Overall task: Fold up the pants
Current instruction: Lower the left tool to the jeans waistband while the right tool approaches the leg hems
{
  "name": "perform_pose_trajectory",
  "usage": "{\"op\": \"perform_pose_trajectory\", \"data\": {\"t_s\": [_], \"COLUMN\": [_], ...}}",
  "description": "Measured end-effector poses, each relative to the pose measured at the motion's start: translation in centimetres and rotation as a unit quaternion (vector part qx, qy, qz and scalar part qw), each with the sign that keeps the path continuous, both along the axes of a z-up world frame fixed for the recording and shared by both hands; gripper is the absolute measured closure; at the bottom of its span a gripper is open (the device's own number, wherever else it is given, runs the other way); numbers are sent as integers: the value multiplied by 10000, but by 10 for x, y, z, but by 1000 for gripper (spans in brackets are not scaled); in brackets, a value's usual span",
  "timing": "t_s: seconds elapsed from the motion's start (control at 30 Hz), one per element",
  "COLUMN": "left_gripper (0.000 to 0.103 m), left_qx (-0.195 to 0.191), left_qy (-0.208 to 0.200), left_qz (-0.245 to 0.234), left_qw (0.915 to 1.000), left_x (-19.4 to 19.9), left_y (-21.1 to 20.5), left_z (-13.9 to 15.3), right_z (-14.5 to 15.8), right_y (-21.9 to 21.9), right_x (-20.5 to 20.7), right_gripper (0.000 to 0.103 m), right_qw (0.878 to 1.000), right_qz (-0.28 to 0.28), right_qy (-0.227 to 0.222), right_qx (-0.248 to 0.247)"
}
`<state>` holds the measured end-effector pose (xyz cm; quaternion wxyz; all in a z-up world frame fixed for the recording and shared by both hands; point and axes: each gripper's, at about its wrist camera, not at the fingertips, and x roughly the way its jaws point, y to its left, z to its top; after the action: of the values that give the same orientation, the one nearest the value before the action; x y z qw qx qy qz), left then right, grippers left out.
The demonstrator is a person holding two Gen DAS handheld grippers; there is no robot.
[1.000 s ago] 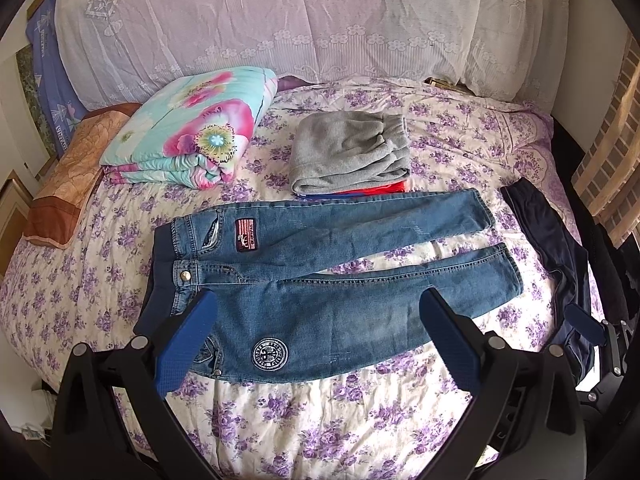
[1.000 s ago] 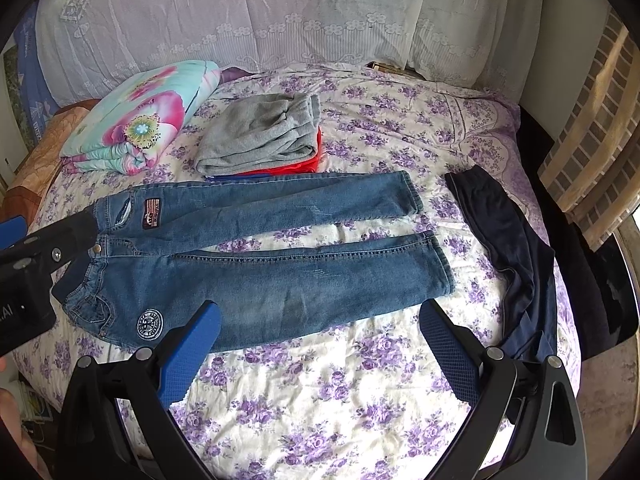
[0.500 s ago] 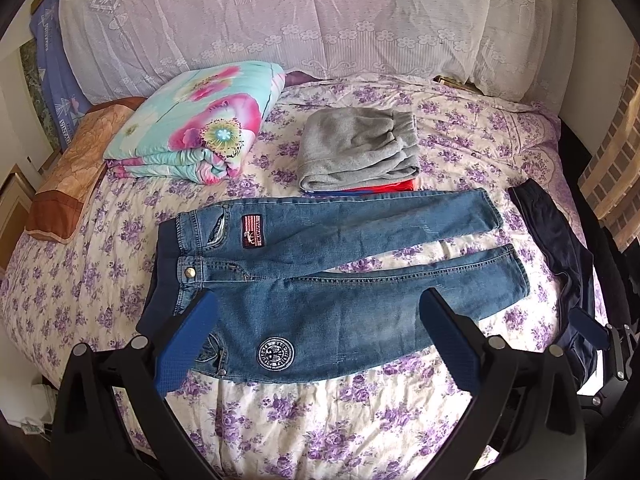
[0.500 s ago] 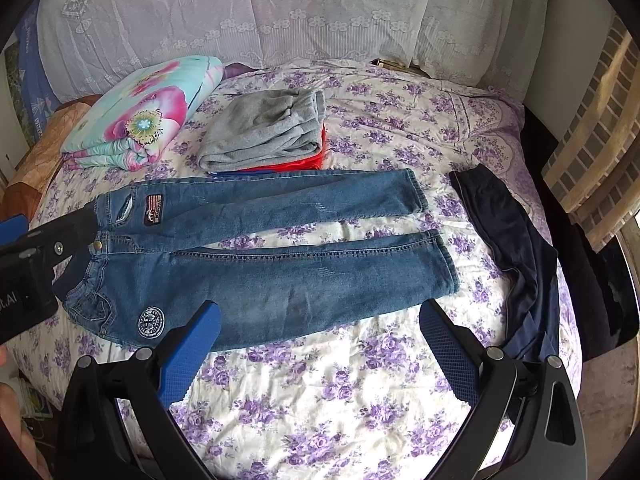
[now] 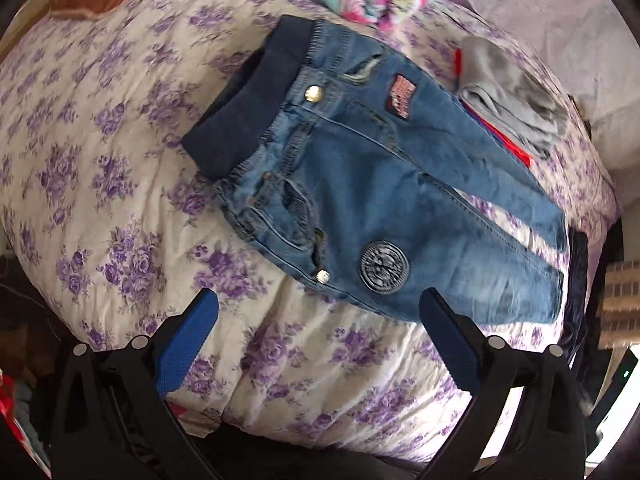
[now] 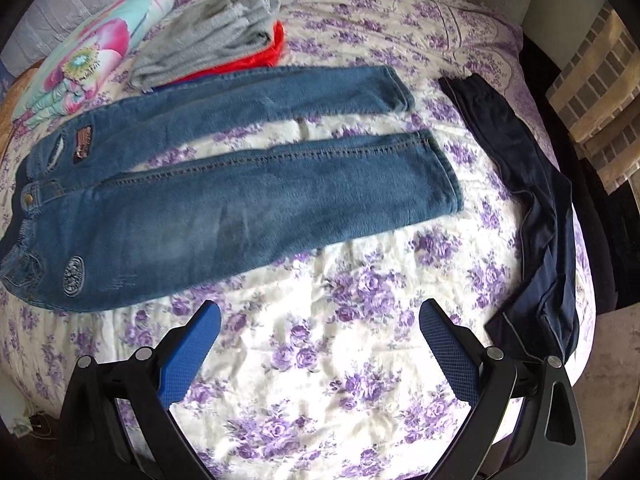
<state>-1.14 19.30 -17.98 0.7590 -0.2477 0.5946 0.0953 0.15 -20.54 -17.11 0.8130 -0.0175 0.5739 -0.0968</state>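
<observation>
The blue jeans (image 6: 240, 184) lie flat on the bed (image 6: 340, 340), not folded yet, so both grippers, jaws wide, need to grab one leg

The left gripper (image 5: 318, 314) has its jaws spread wide, with nothing between them. Its blue pads (image 5: 186, 344) face each other across the gap, set on black arms that angle outward. The right gripper (image 6: 320, 322) is the same: jaws spread wide, holding nothing, blue pads (image 6: 448, 350) on black arms. Both point forward and down, touching nothing.
</observation>
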Motion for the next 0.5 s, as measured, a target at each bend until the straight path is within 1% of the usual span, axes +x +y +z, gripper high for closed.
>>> {"op": "perform_pose_trajectory", "data": {"t_s": [0.07,0.17,0.2,0.23,0.27,0.3,0.33,0.4,0.47,0.5], "left_gripper": [5,5,9,32,44,62,74,77,78,78], "left_qx": [-87,-207,-270,-263,-156,-82,-84,-284,-212,-145], "left_qy": [59,297,335,374,457,515,474,181,28,17], "left_qz": [105,-63,-116,-90,-33,-9,27,139,157,154], "left_qw": [9999,9993,9990,9989,9988,9986,9988,9993,9996,9998], "left_x": [14,47,57,63,68,71,69,59,51,47], "left_y": [10,12,13,14,17,19,22,30,32,32], "left_z": [-15,-45,-54,-60,-65,-67,-65,-58,-52,-52], "right_z": [-12,-16,-16,-16,-15,-14,-13,-14,-19,-22], "right_y": [-4,-13,-16,-22,-28,-35,-42,-59,-79,-90], "right_x": [0,-1,-1,-2,-4,-7,-11,-18,-21,-20], "right_gripper": [4,4,4,4,4,4,4,4,4,4], "right_qw": [9999,9997,9997,9996,9995,9994,9994,9985,9959,9943], "right_qz": [-49,-117,-146,-191,-248,-306,-346,-388,-512,-631], "right_qy": [163,161,152,157,152,119,73,-36,-159,-230], "right_qx": [-9,-114,-154,-168,-147,-87,20,379,729,827]}}
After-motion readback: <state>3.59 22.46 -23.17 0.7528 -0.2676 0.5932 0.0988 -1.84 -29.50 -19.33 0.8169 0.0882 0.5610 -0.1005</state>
